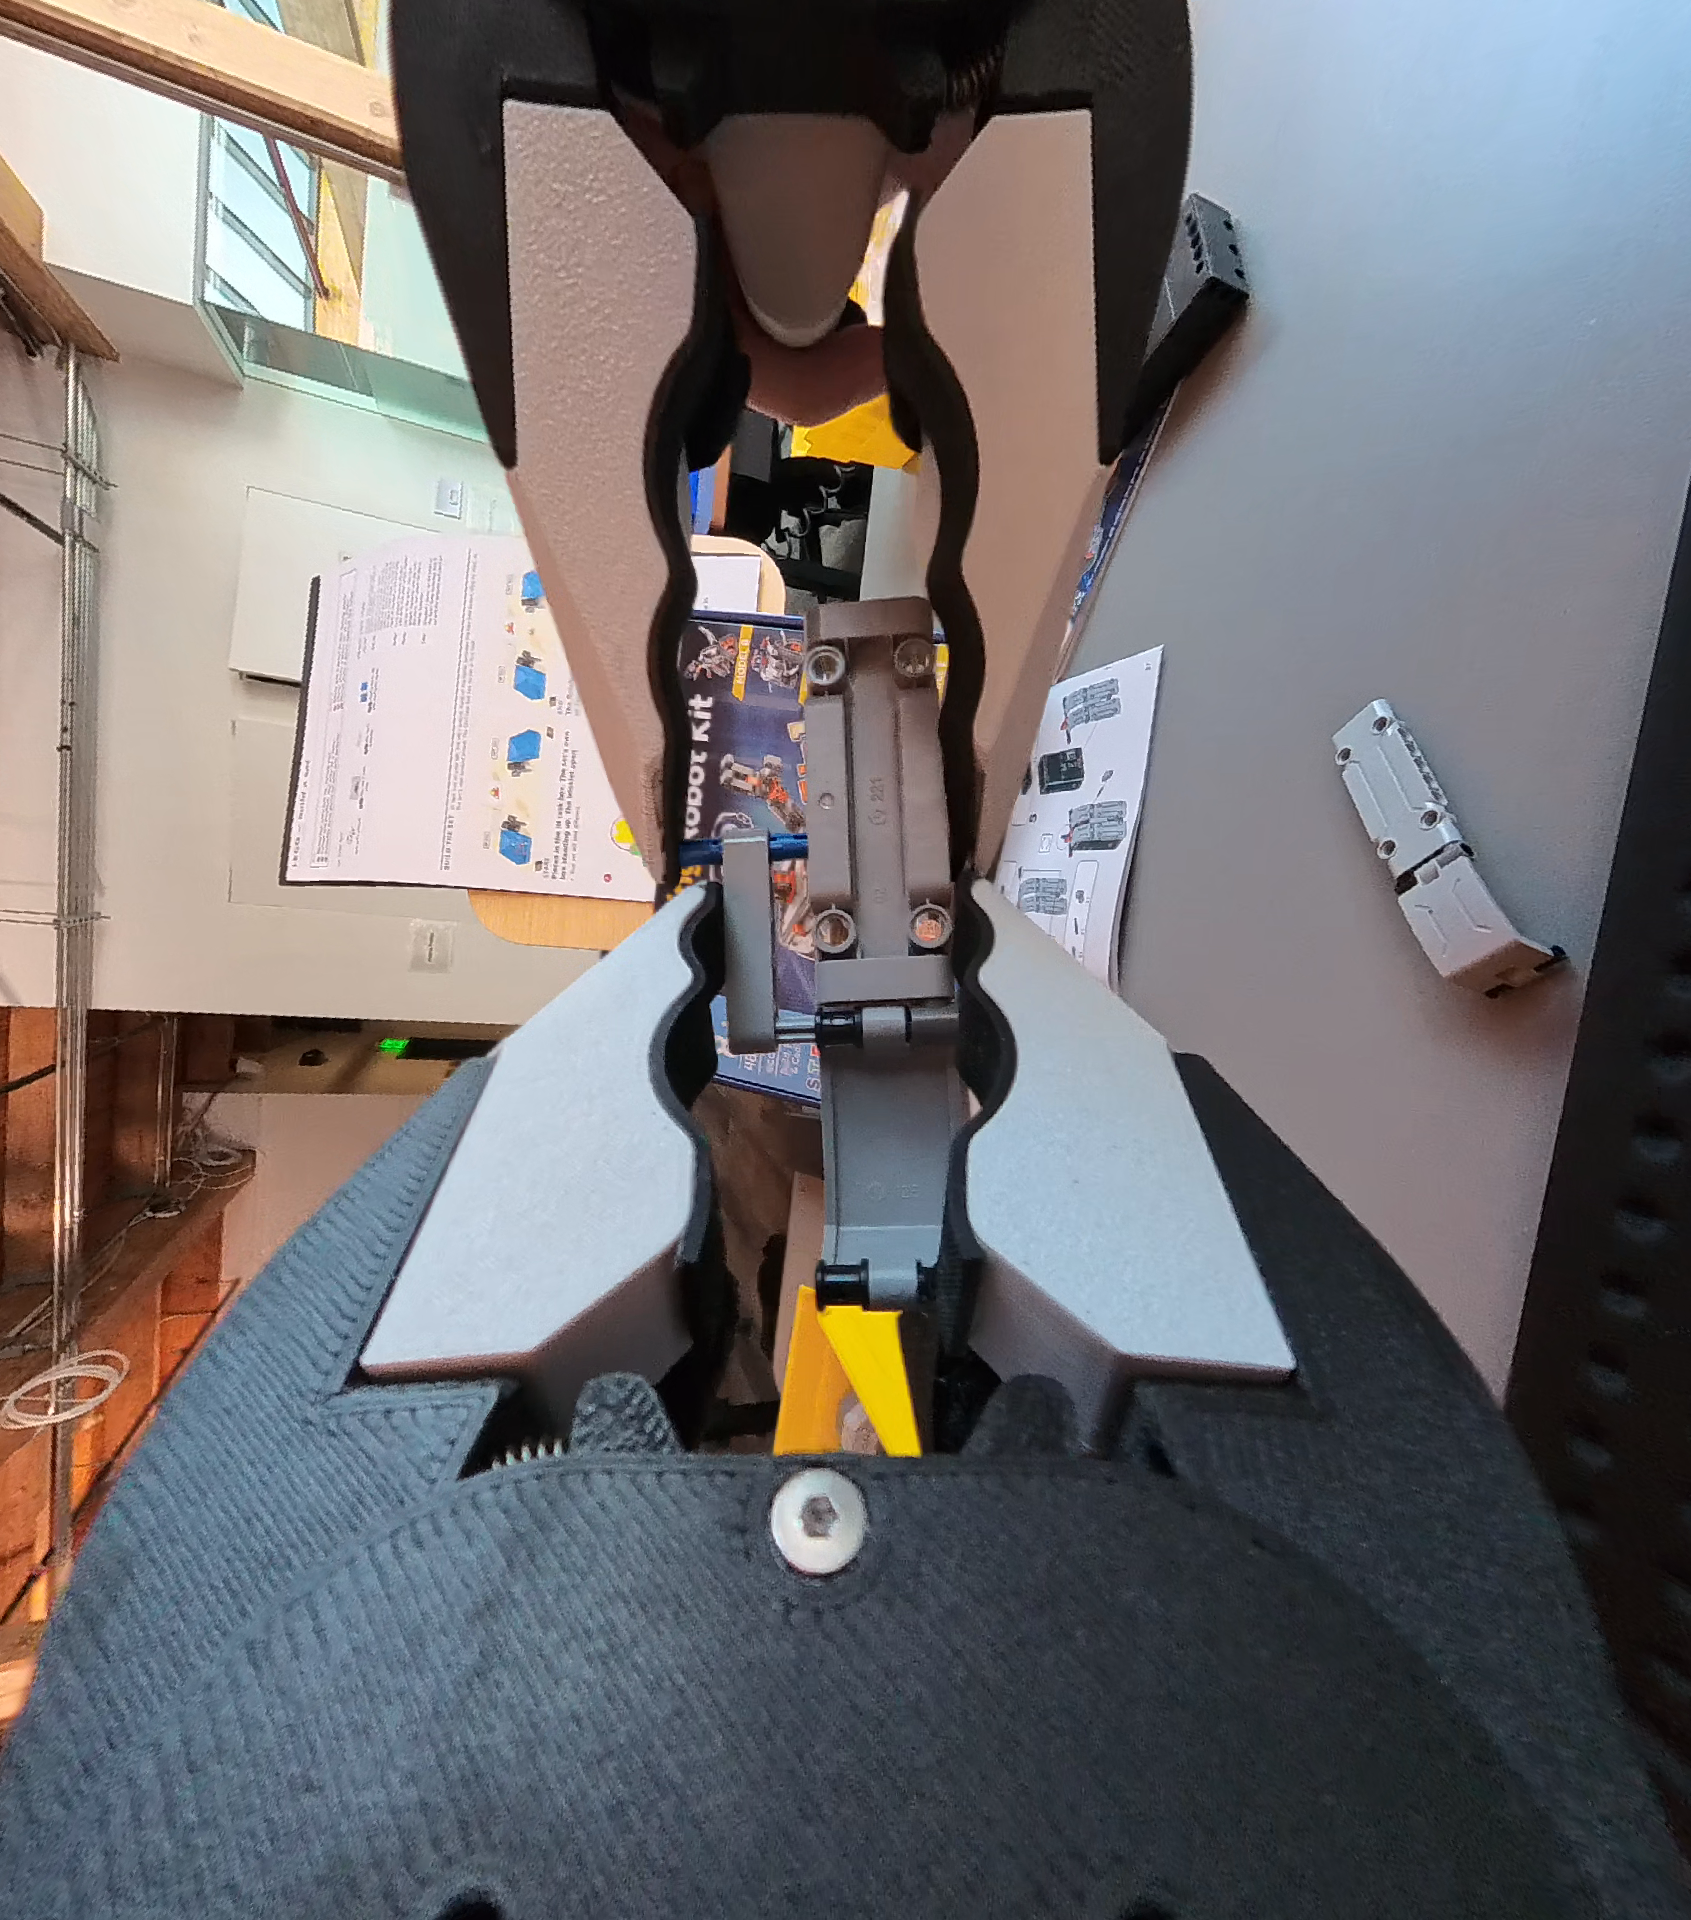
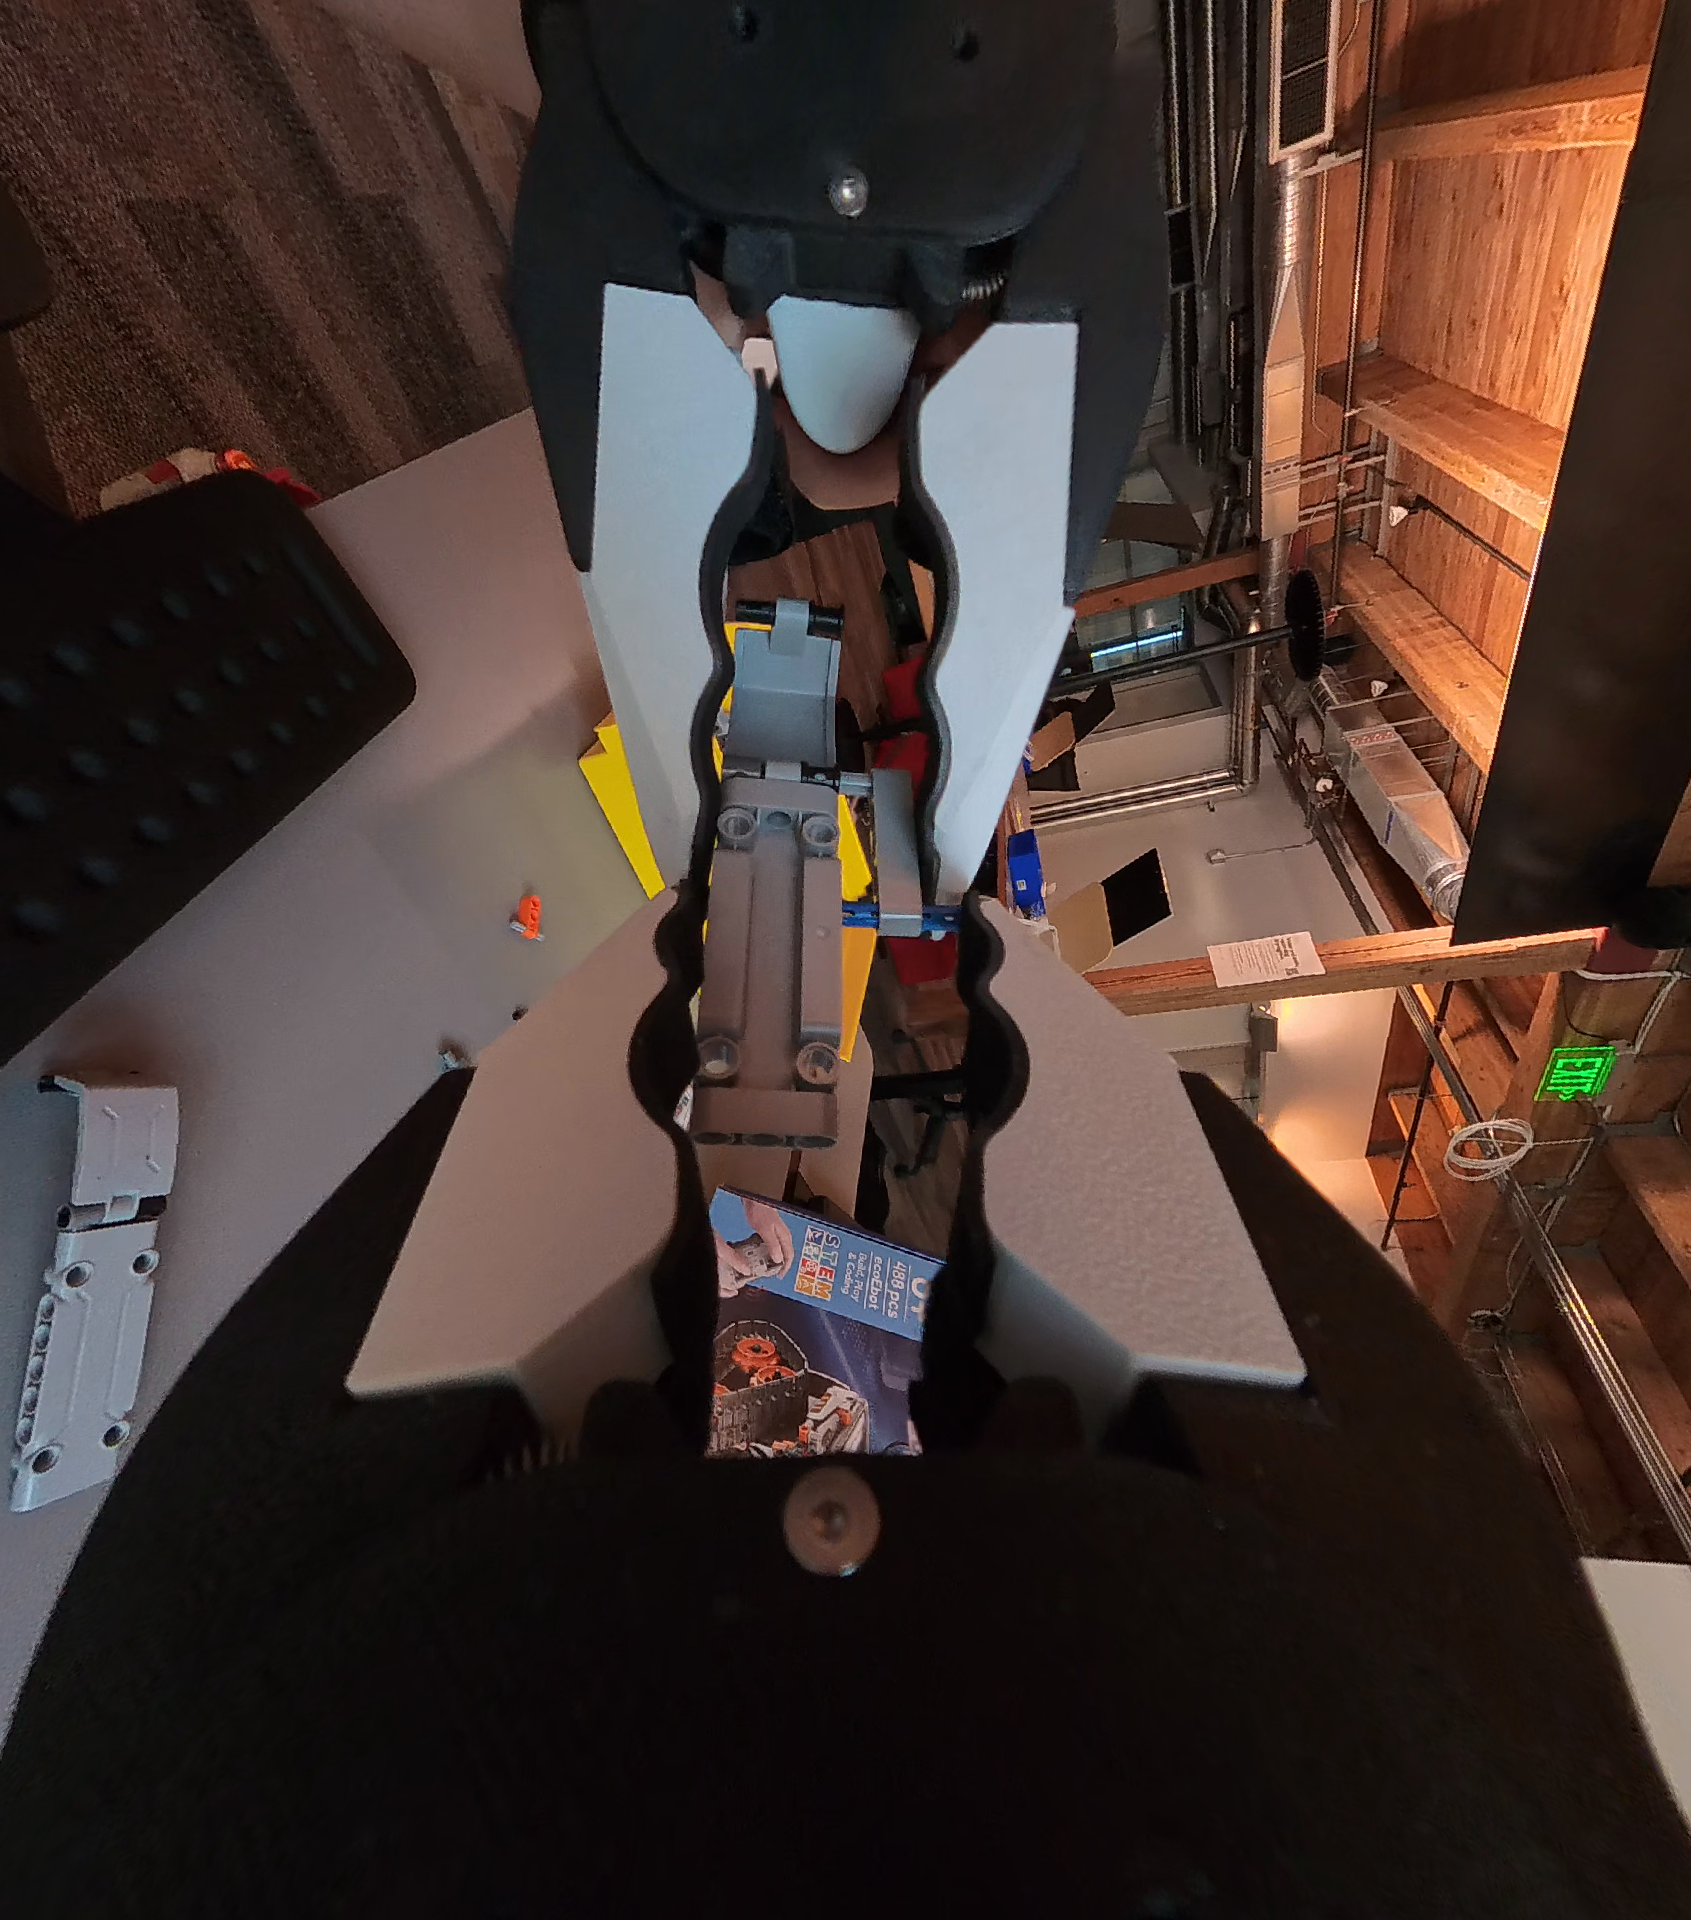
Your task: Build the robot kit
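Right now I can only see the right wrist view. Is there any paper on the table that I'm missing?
Observer: Yes. A picture sheet lies flat on the table, and one gripper finger partly hides it.
Operator: Is anything else lying near it?
Observer: A small black block with rows of holes sits on the table beyond the sheet.
Operator: And what's off the table?
Observer: A bigger printed page with little blue pictures hangs on the pale wall behind.
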{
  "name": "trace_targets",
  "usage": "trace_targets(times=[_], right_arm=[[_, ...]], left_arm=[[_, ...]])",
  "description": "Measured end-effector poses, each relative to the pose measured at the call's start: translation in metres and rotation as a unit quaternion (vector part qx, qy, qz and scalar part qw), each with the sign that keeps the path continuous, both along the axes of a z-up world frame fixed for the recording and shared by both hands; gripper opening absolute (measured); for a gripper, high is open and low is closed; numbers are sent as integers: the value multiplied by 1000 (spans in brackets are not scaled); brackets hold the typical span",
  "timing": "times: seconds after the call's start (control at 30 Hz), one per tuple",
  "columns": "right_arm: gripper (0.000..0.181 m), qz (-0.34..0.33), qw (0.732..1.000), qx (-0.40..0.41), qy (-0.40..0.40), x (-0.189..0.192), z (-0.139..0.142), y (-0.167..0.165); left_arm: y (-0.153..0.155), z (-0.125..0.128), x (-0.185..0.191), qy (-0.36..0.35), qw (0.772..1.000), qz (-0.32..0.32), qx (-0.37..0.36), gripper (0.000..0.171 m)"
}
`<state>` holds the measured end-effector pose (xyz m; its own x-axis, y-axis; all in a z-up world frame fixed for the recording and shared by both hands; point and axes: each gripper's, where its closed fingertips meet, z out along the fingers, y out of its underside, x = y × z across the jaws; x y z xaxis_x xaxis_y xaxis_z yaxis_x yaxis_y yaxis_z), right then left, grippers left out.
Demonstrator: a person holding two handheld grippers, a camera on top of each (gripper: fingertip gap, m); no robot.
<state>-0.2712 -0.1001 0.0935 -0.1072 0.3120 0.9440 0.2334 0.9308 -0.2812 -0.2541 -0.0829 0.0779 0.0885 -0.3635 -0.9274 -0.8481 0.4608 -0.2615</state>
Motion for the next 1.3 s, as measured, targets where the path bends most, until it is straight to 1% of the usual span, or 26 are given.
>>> trace_targets(times=[0.1,0.23,0.33,0.47,0.5,0.53,0.57,0.6,0.63,0.67,0.73,0.77,0.8,0.87,0.9,0.93,0.97,1.0,1.03,1.07,1.1,1.2,1.3], right_arm=[[48,2,1000,8,7,-1,1,-1],[48,9,999,13,28,0,9,-4],[48,3,999,24,48,1,16,-2],[48,-21,997,46,65,2,21,8],[48,-22,996,51,72,2,23,9],[48,-22,995,56,80,2,26,9],[48,-24,993,67,92,3,30,9],[48,-28,991,81,106,3,34,9],[48,-31,988,94,119,4,39,9],[48,-35,985,106,133,5,43,8],[48,-36,979,123,159,6,50,6],[48,-34,976,129,170,5,53,3],[48,-30,975,133,177,4,54,1],[48,-25,974,133,184,1,53,-4],[48,-25,973,137,187,-1,52,-5],[48,-23,971,142,190,-3,52,-8],[48,-21,971,144,191,-4,51,-9],[48,-22,971,142,192,-6,50,-10],[48,-20,971,141,193,-7,49,-12],[48,-17,971,141,192,-8,48,-13],[48,-14,970,142,199,-8,49,-15],[47,-9,966,143,214,-6,53,-18],[47,0,963,146,227,-5,56,-22]], left_arm=[[0,1,-2,-22,1000,1,-19,43],[-2,8,-5,-91,993,-15,-74,45],[-4,16,-8,-140,984,-26,-104,48],[-8,31,-17,-217,966,-39,-138,57],[-8,37,-22,-247,957,-36,-146,59],[-6,44,-30,-285,946,-27,-153,65],[-4,50,-39,-330,930,-19,-164,70],[-3,56,-48,-383,906,-16,-179,73],[-5,61,-55,-437,877,-28,-199,77],[-10,64,-57,-482,845,-60,-225,79],[-21,67,-58,-562,767,-137,-279,73],[-20,64,-56,-587,733,-159,-304,70],[-17,59,-51,-601,709,-173,-326,67],[-16,52,-34,-615,672,-206,-359,60],[-18,52,-26,-617,658,-226,-369,54],[-19,54,-18,-620,648,-244,-369,48],[-21,56,-12,-620,645,-260,-362,43],[-22,58,-6,-618,647,-273,-353,35],[-24,61,-1,-615,651,-284,-342,25],[-26,64,1,-612,657,-293,-328,12],[-26,66,2,-612,665,-295,-311,5],[-29,70,3,-602,691,-296,-270,5],[-32,72,4,-597,703,-294,-250,8]])
